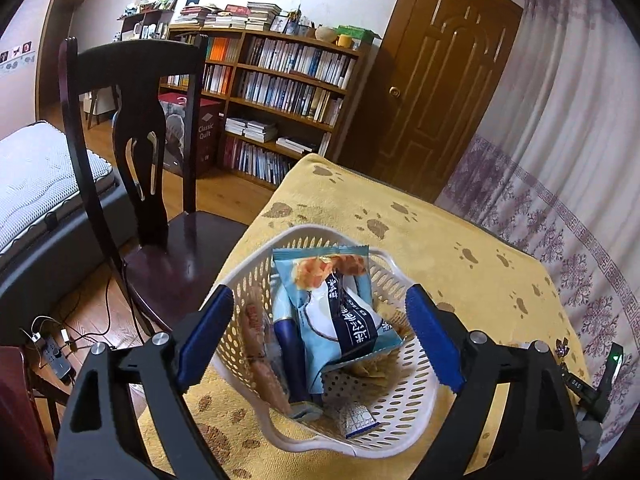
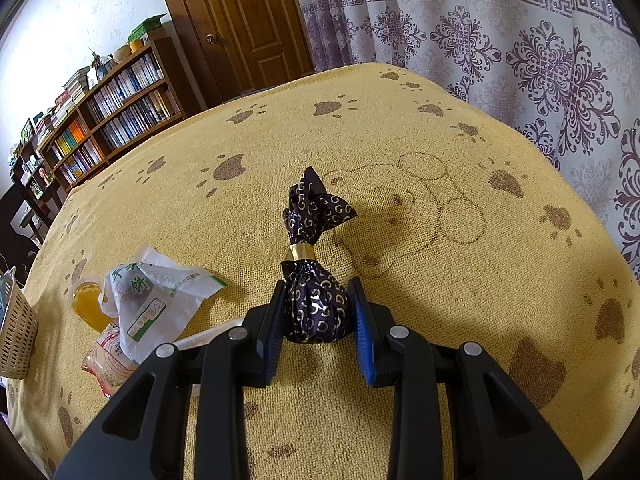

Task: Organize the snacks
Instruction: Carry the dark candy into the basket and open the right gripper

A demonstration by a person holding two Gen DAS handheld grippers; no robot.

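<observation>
A white perforated basket (image 1: 404,408) stands on the yellow paw-print cloth (image 1: 460,240) and holds a light blue snack bag (image 1: 320,280), a white and navy packet (image 1: 352,324) and other small packets. My left gripper (image 1: 320,332) hangs open above the basket, its blue pads (image 1: 208,332) spread wide with nothing between them. In the right wrist view my right gripper (image 2: 318,312) is shut on a dark purple foil-wrapped candy (image 2: 314,308) with a gold band, which lies on the cloth (image 2: 440,140).
Loose snacks lie left of the right gripper: a white and green wrapper (image 2: 156,296), an orange jelly cup (image 2: 88,300) and a clear red-printed packet (image 2: 106,360). The basket's corner (image 2: 14,332) shows at the far left. A dark chair (image 1: 132,152) stands beside the table; curtains (image 2: 520,40) hang behind.
</observation>
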